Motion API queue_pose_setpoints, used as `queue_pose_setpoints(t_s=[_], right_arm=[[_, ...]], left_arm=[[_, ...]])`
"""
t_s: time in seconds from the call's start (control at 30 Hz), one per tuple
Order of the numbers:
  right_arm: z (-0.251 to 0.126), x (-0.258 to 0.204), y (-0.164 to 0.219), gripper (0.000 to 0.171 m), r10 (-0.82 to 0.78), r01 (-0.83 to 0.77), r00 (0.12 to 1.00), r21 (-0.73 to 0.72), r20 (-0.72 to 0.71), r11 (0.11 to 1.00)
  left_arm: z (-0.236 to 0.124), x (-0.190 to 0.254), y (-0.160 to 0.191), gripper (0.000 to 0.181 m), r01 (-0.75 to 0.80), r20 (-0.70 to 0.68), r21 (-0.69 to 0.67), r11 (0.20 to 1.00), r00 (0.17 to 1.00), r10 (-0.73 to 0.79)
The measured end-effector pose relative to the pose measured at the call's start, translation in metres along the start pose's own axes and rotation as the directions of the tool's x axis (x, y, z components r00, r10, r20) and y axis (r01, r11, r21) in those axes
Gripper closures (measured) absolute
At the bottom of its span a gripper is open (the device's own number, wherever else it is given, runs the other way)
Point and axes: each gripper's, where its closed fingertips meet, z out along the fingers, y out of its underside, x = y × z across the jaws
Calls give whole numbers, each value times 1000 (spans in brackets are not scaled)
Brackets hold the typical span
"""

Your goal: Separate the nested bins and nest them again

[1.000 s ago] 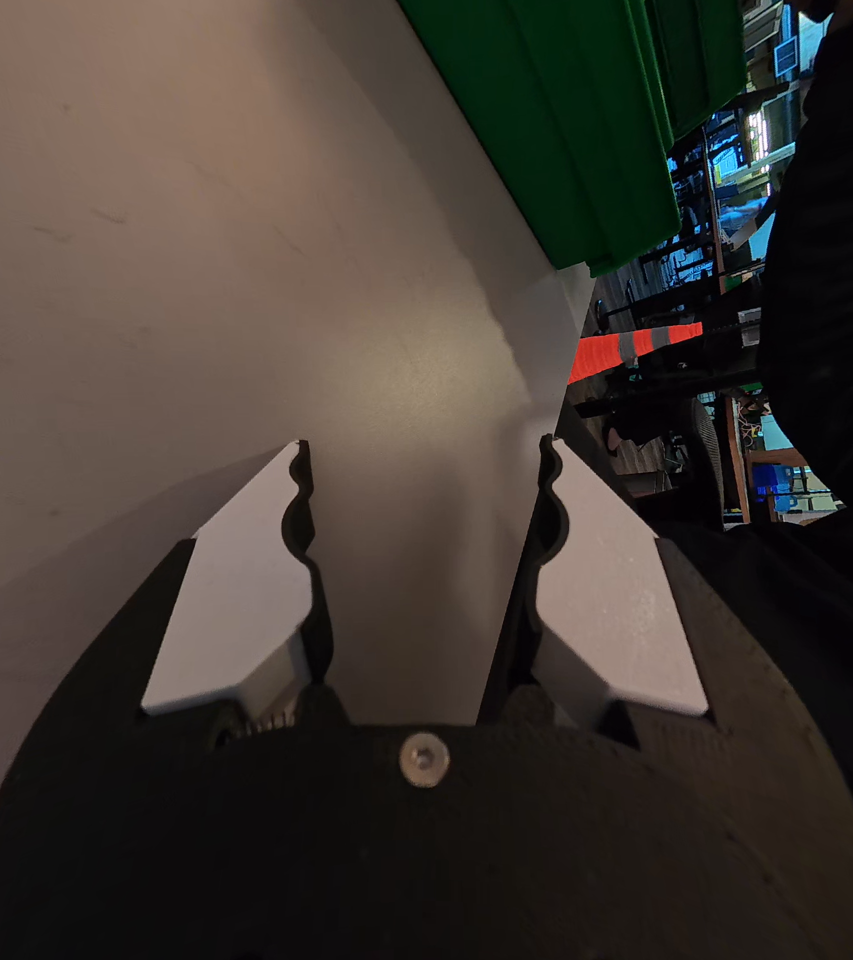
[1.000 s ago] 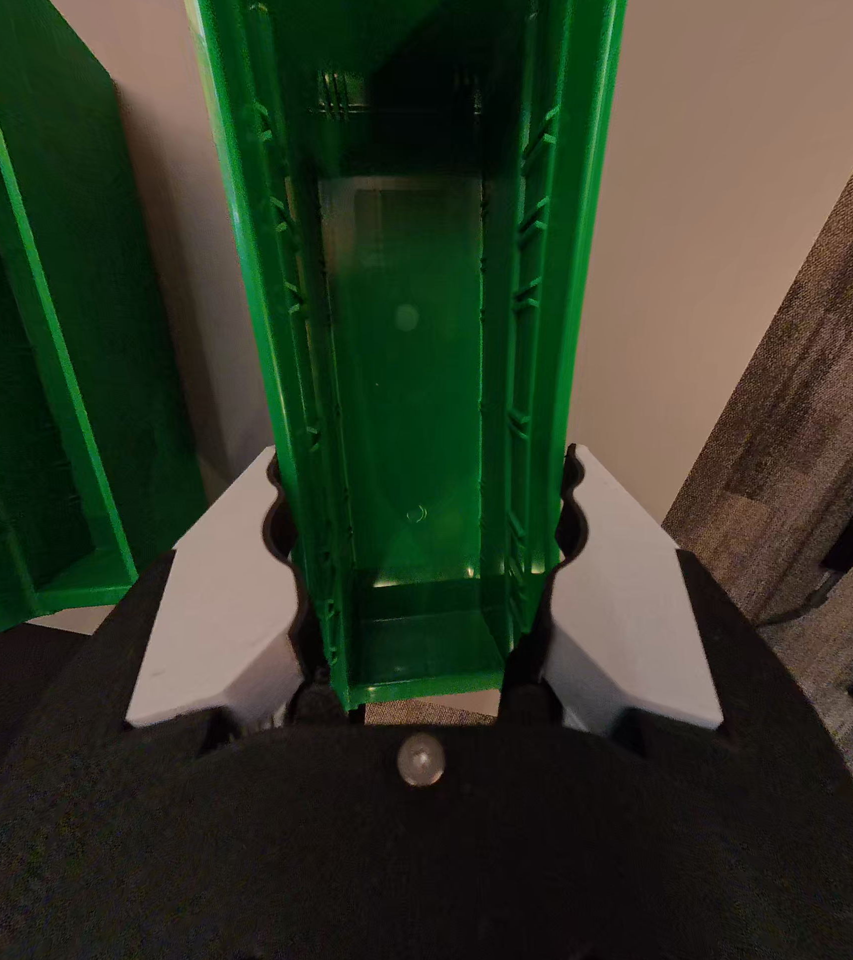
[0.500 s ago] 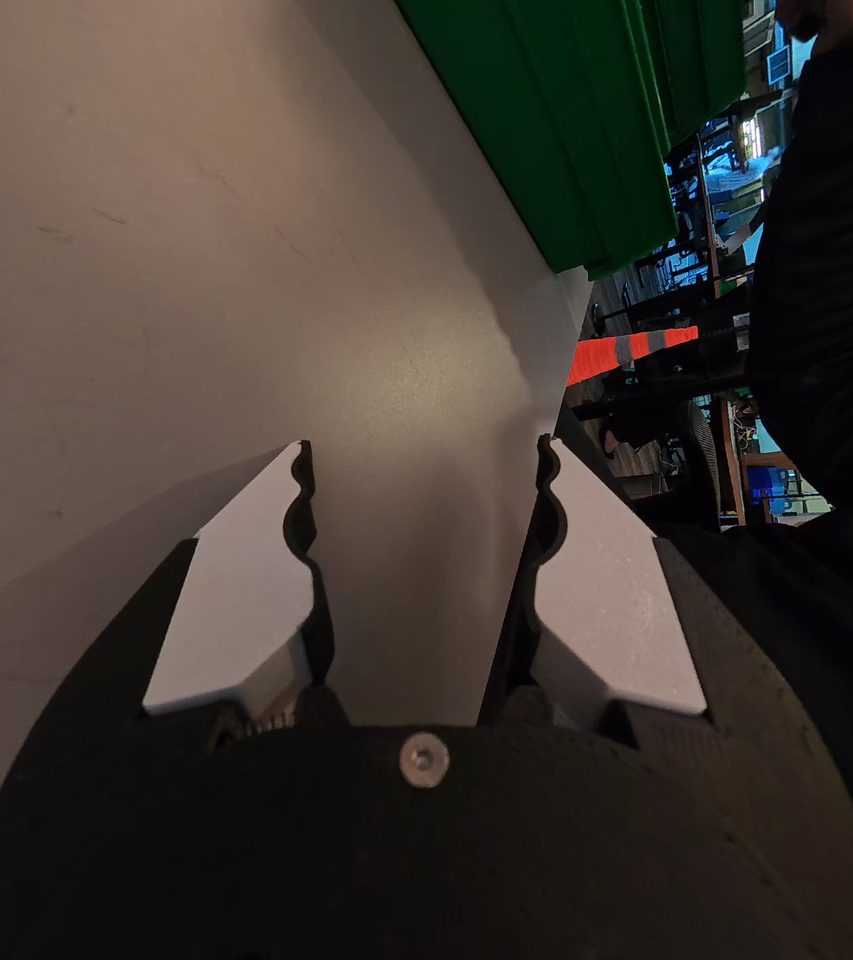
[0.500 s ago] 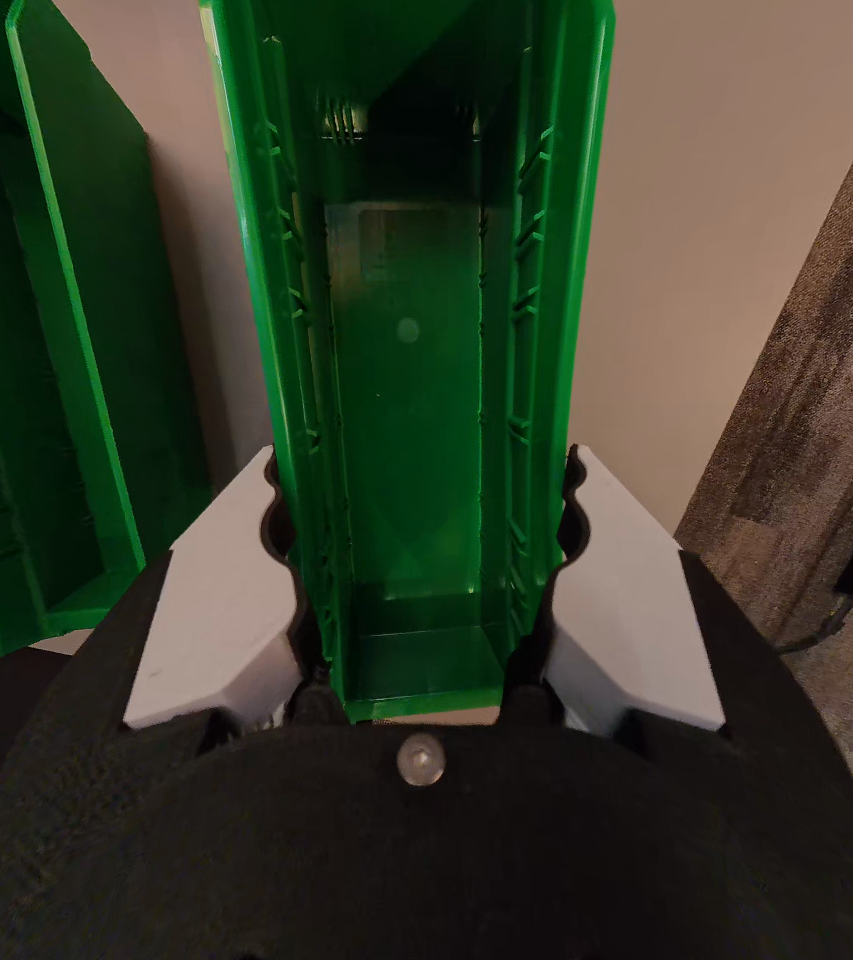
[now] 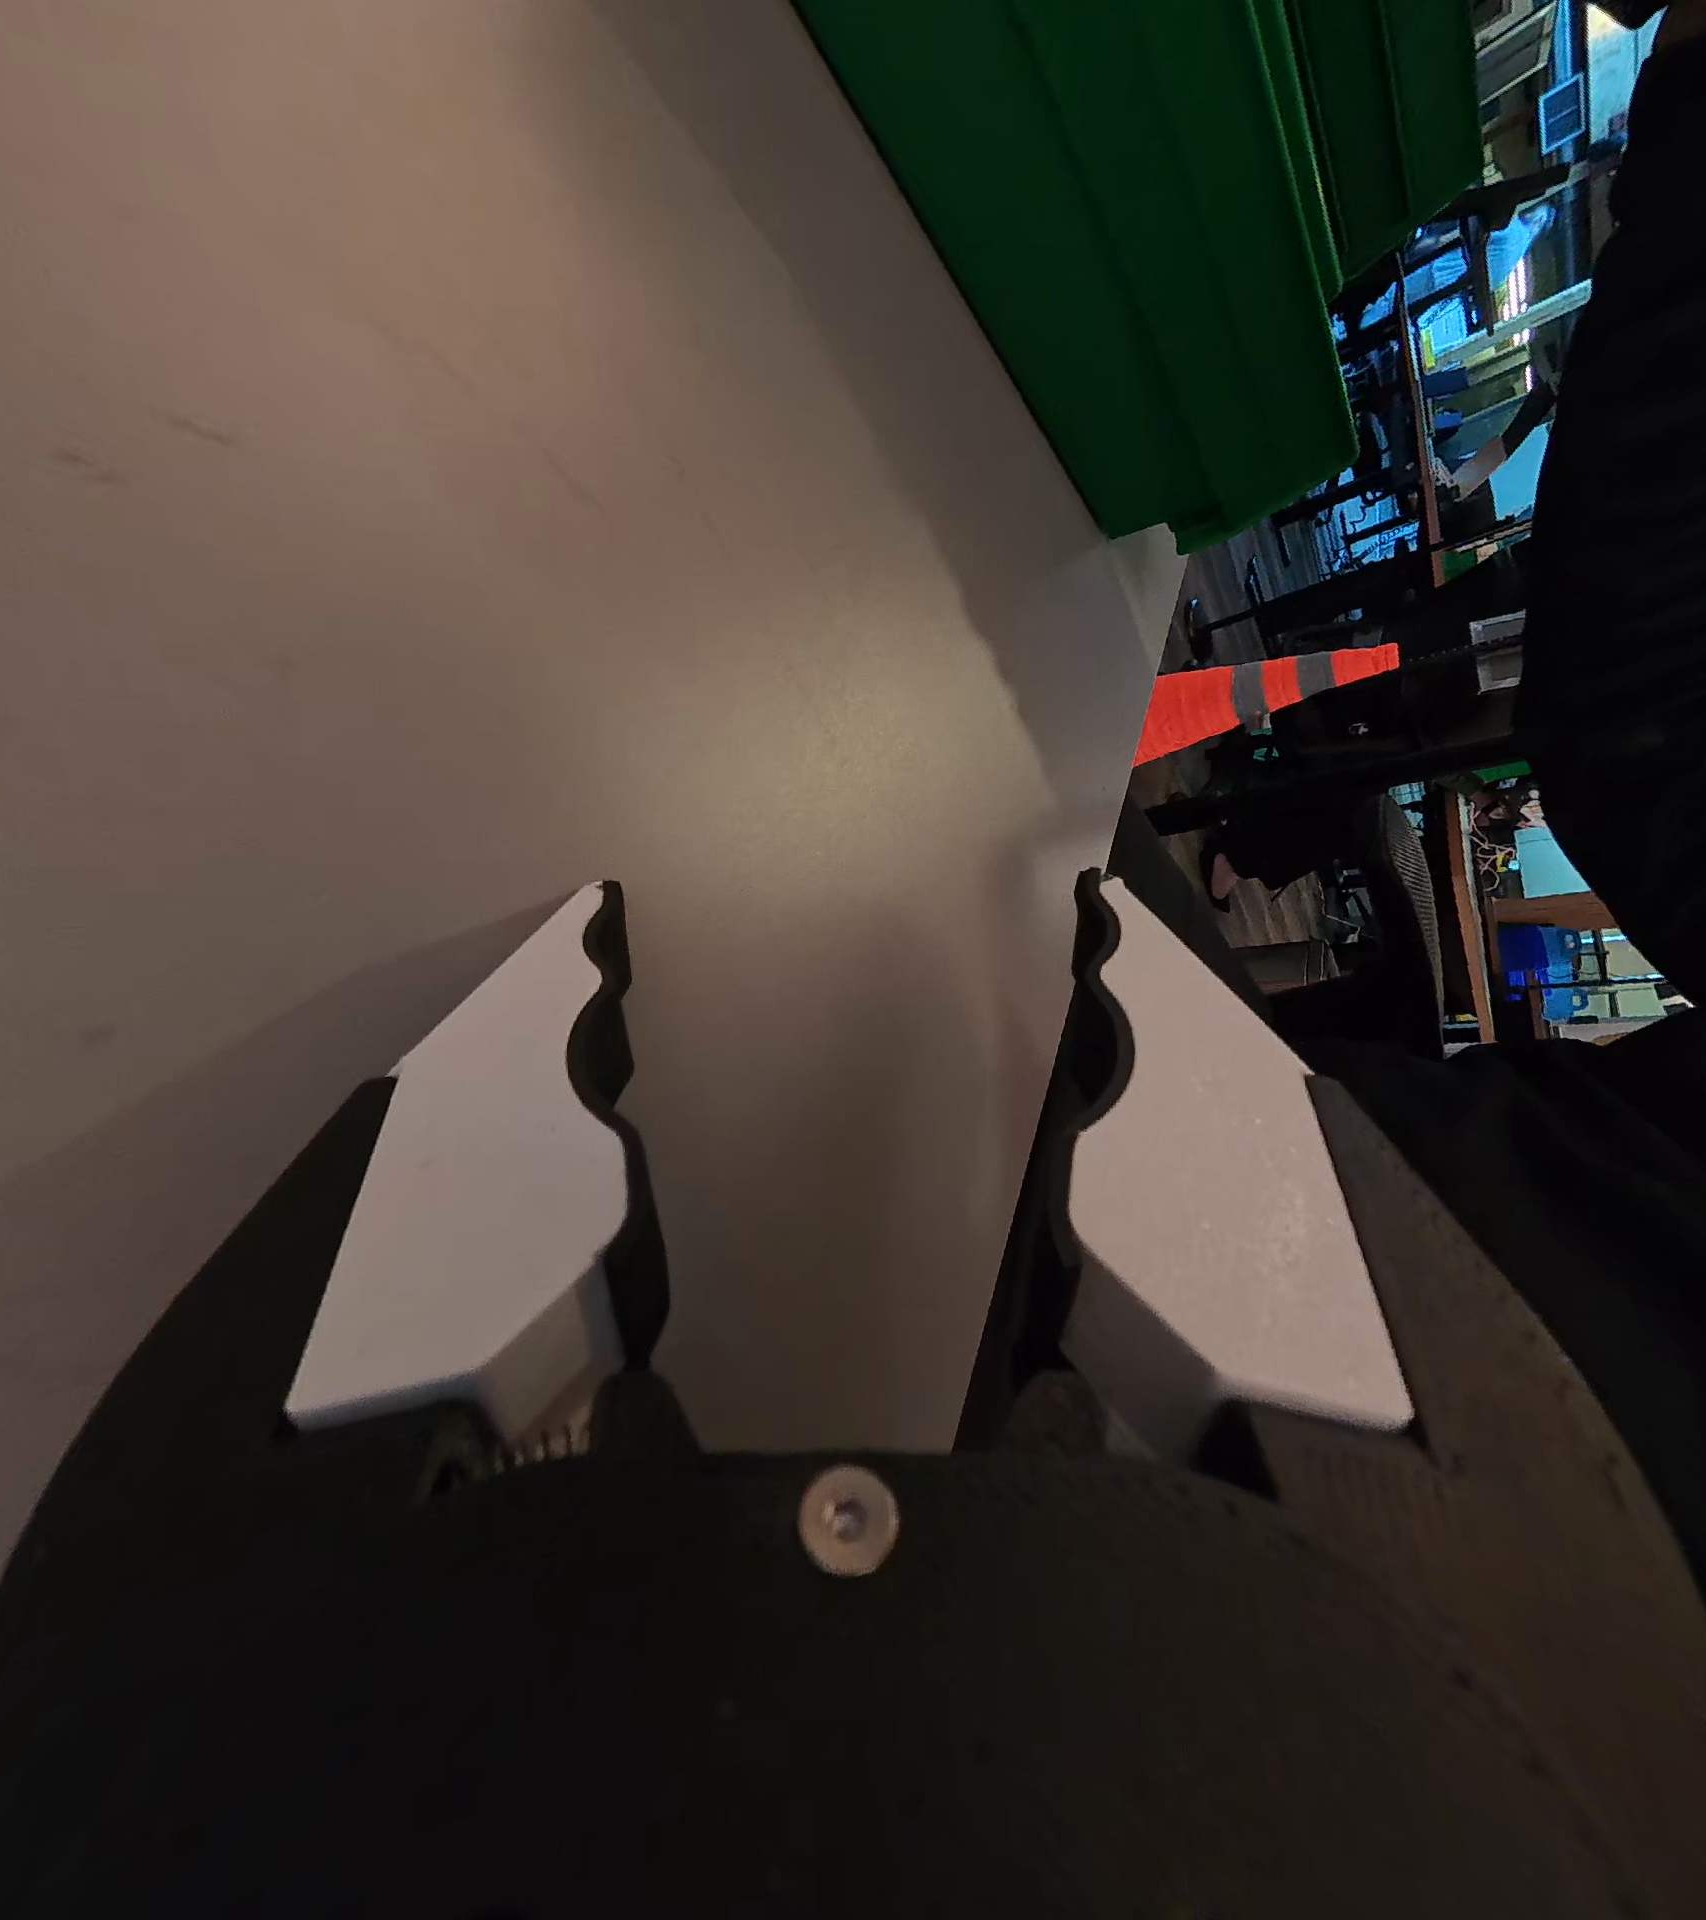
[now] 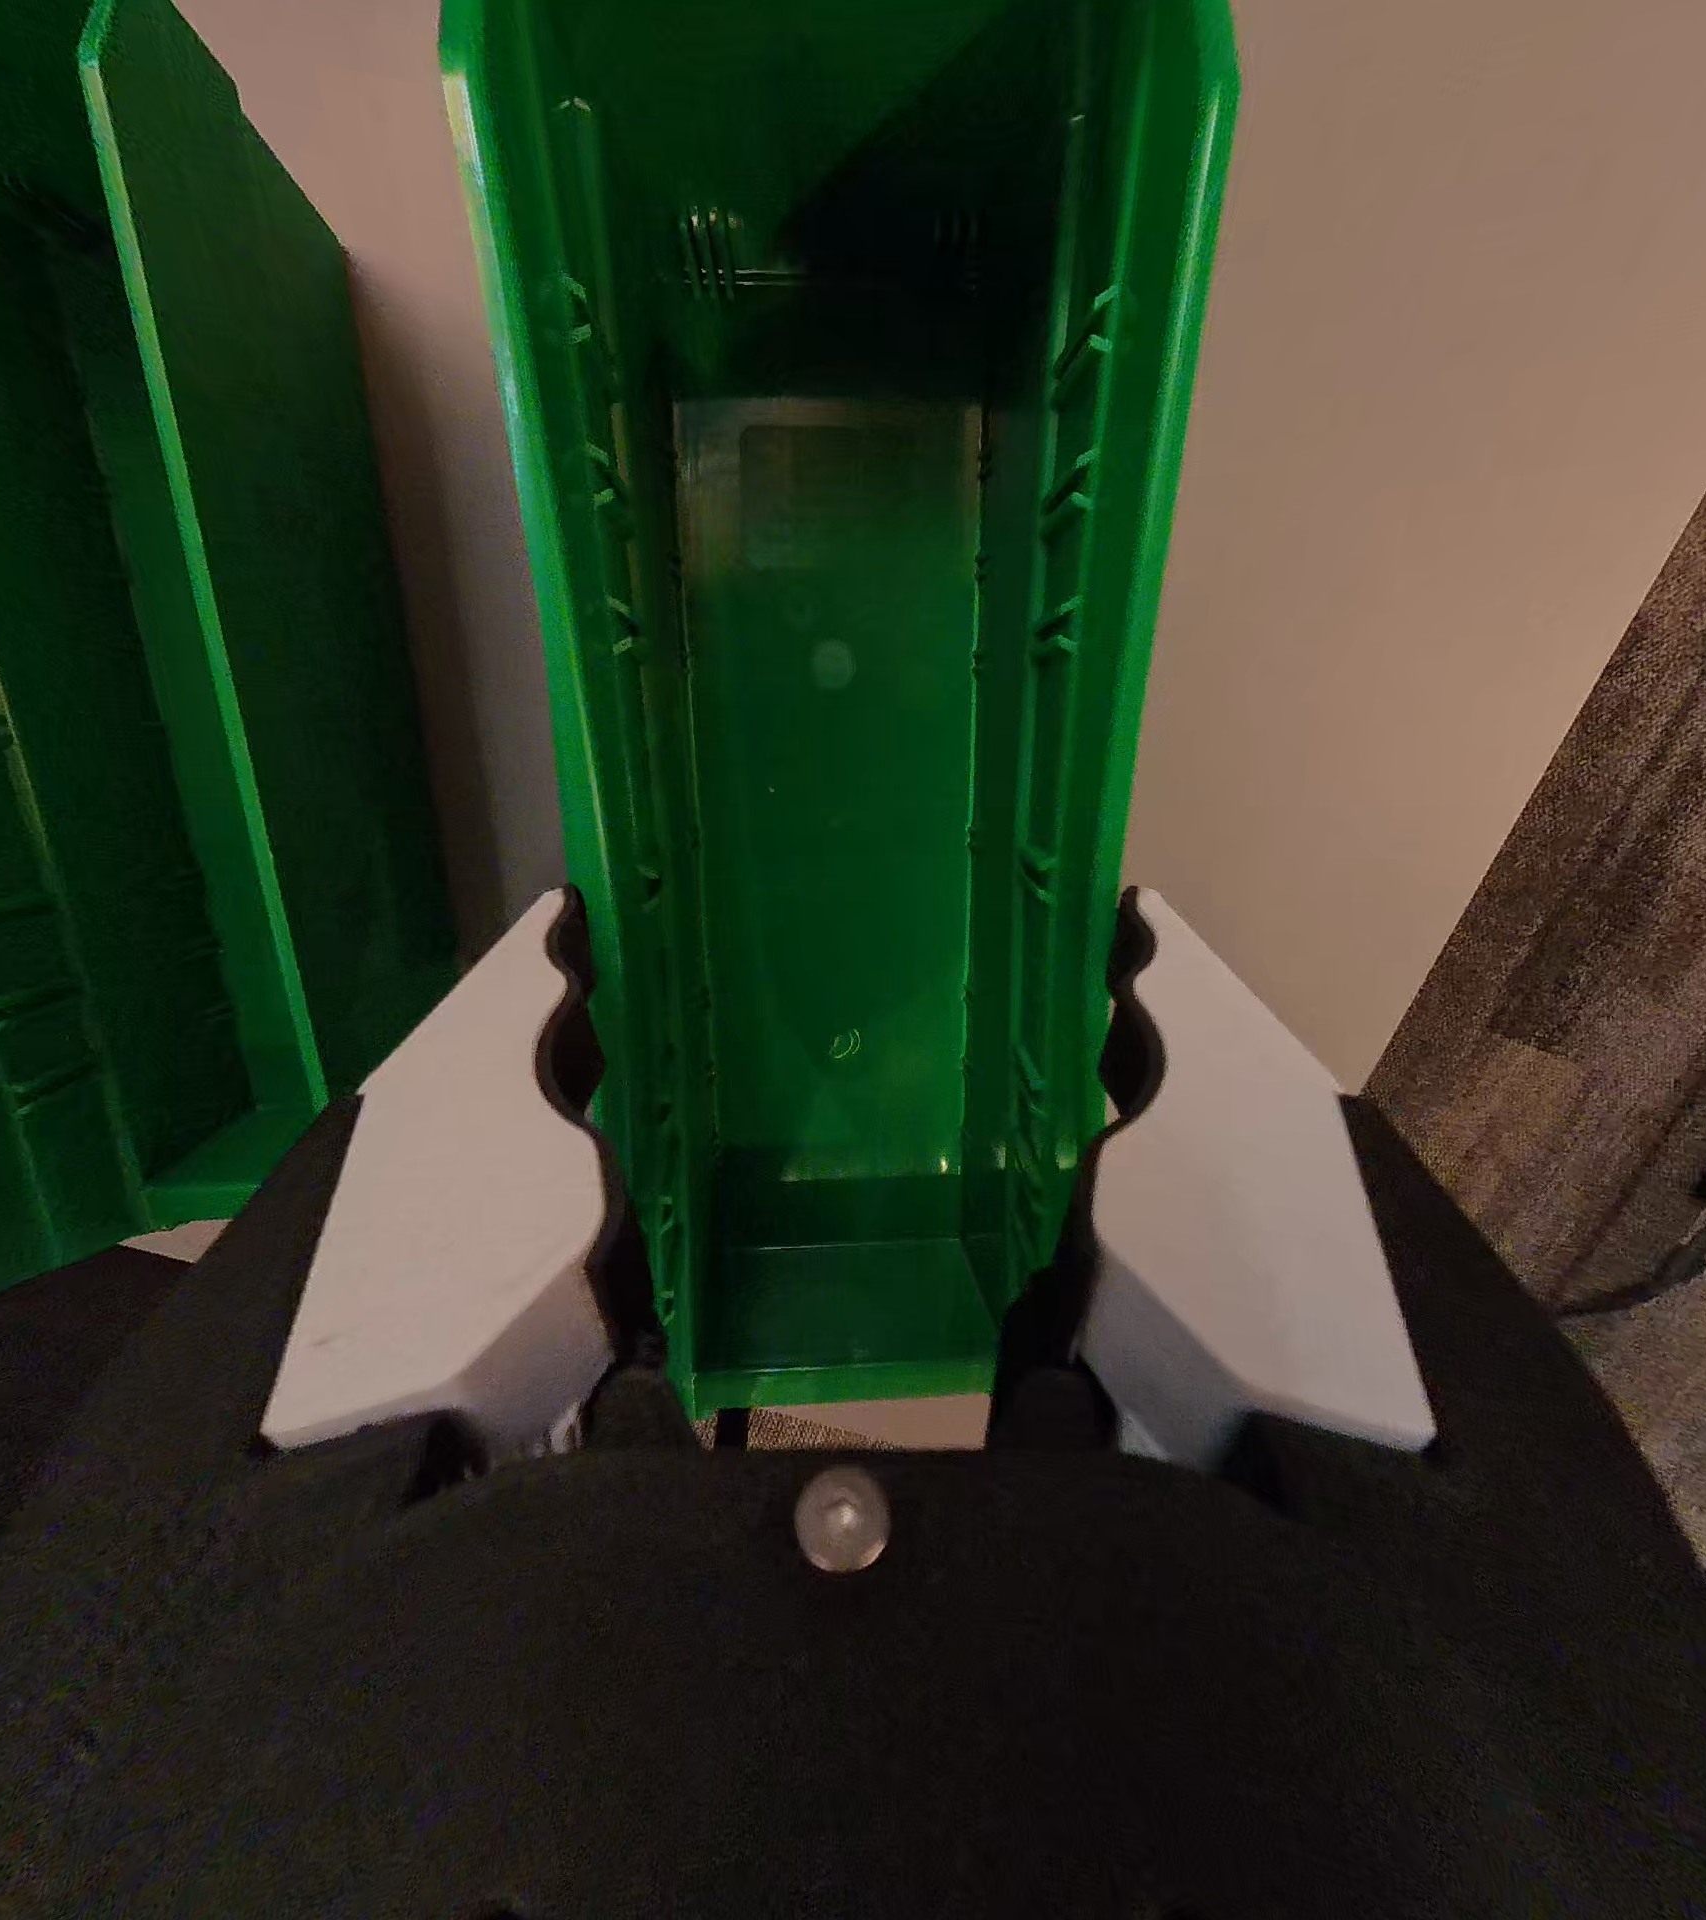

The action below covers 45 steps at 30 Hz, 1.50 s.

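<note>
The right gripper [image 6: 847,1049] is pinching one green bin [image 6: 833,727], separated and waiting beside the other bin [image 6: 101,727], re-nesting seemingly remaining, while the left gripper [image 5: 849,1039] is idling with fingers spread, empty.

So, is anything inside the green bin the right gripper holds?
The green bin looks empty: bare floor and ribbed side walls. Its far end is in shadow, so I cannot tell there.

Narrow gap between green bins [image 6: 153,727]
</note>
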Motion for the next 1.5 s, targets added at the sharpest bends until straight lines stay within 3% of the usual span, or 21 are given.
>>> queue_pose_setpoints(t_s=[0.5, 1.1, 1.27, 1.5], right_arm=[[-14, 0, -11, 81, 23, -23, 1000, 111, -3, 994], [-88, -3, -46, 80, 33, -14, 997, 275, -64, 961], [-124, -42, -69, 79, -14, 15, 1000, 339, -4, 941], [-142, -170, -97, 76, -194, 130, 971, 377, 137, 917]], left_arm=[[2, 1, 0, 97, -2, -5, -4, 1000, 1000, 2], [3, 3, -1, 97, -9, -5, -1, 1000, 1000, 9], [6, 5, 0, 96, -13, -8, -9, 1000, 1000, 13], [4, 4, -2, 96, -15, -4, -1, 1000, 1000, 15]])
